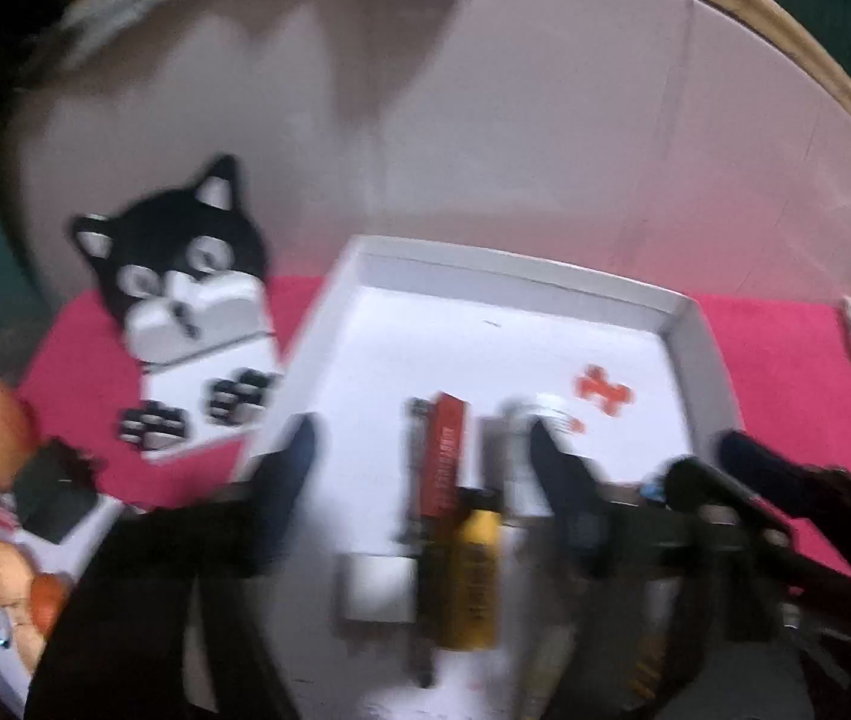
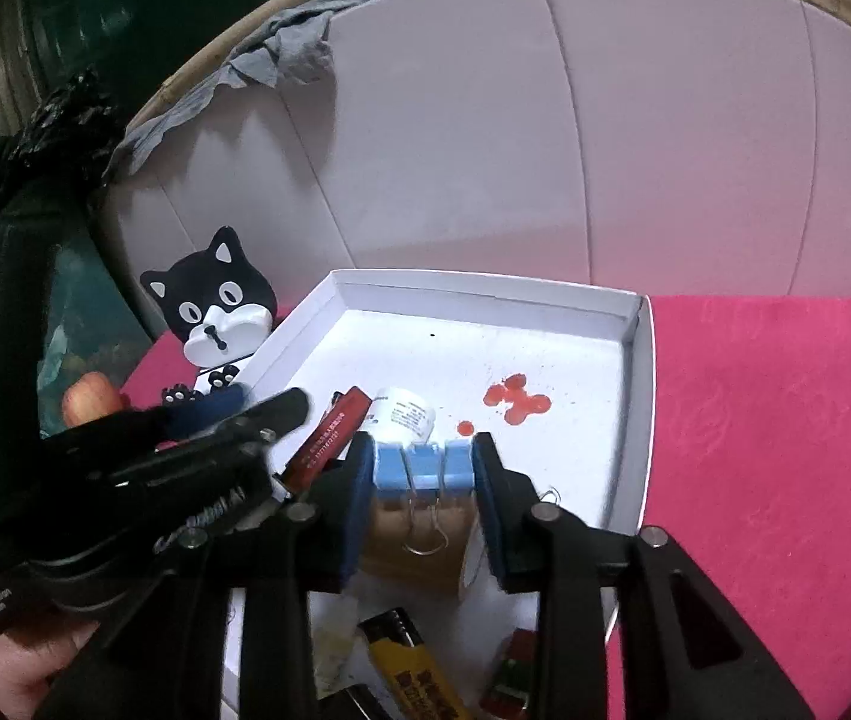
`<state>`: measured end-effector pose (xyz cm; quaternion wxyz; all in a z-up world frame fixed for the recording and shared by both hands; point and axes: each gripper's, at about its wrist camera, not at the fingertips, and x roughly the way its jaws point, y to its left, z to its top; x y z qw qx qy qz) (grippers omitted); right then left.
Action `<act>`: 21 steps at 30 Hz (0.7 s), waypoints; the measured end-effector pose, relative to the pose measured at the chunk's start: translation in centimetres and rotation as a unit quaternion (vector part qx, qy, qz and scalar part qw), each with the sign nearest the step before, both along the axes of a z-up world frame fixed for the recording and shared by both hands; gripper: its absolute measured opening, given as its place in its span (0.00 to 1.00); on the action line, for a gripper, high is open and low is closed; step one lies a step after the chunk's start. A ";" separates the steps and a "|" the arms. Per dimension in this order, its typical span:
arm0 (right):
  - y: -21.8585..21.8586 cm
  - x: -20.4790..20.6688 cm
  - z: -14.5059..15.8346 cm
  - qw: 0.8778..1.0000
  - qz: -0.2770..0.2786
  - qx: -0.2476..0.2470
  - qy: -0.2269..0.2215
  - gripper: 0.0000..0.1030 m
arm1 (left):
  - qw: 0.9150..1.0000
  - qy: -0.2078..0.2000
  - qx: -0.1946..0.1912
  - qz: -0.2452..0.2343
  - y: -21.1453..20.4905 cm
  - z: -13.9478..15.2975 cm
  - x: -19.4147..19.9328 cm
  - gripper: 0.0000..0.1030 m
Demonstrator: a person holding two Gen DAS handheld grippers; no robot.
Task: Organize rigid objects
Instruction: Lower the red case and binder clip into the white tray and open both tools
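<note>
Currently the right gripper (image 2: pixel 424 474) is clamped on blue binder clips (image 2: pixel 423 467) above the white tray (image 2: pixel 635 420); the left gripper (image 1: pixel 419 456) stands apart, empty. Yellow lighter (image 2: pixel 407 660), red box (image 2: pixel 332 435) and bottle (image 2: pixel 404 414) already lie inside; the cat figure (image 2: pixel 215 312) remains outside, far left

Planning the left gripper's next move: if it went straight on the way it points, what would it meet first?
Probably the red lighter lying in the white tray, between the left gripper's open jaws; the picture is blurred, so depth is uncertain.
</note>
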<state>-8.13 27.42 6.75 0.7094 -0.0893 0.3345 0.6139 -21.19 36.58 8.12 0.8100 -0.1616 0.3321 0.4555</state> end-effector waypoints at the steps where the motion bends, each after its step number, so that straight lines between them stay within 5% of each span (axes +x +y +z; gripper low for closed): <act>1: -0.1 0.2 0.0 1.000 -0.002 0.003 0.004 0.62 | 1.000 -0.007 0.008 0.007 -0.1 0.2 -0.5 0.86; 4: -0.6 0.8 -0.1 1.000 -0.007 0.013 0.016 1.00 | 0.999 -0.010 0.021 0.024 -0.3 0.8 -1.5 0.86; 14: -4.1 -1.2 2.3 0.998 0.008 0.061 -0.029 1.00 | 0.997 -0.030 0.054 0.046 -4.2 2.9 -4.4 0.86; 21: -8.0 -2.2 4.6 0.991 -0.008 0.096 -0.088 1.00 | 0.990 -0.031 0.112 0.086 -8.4 5.1 -6.4 0.86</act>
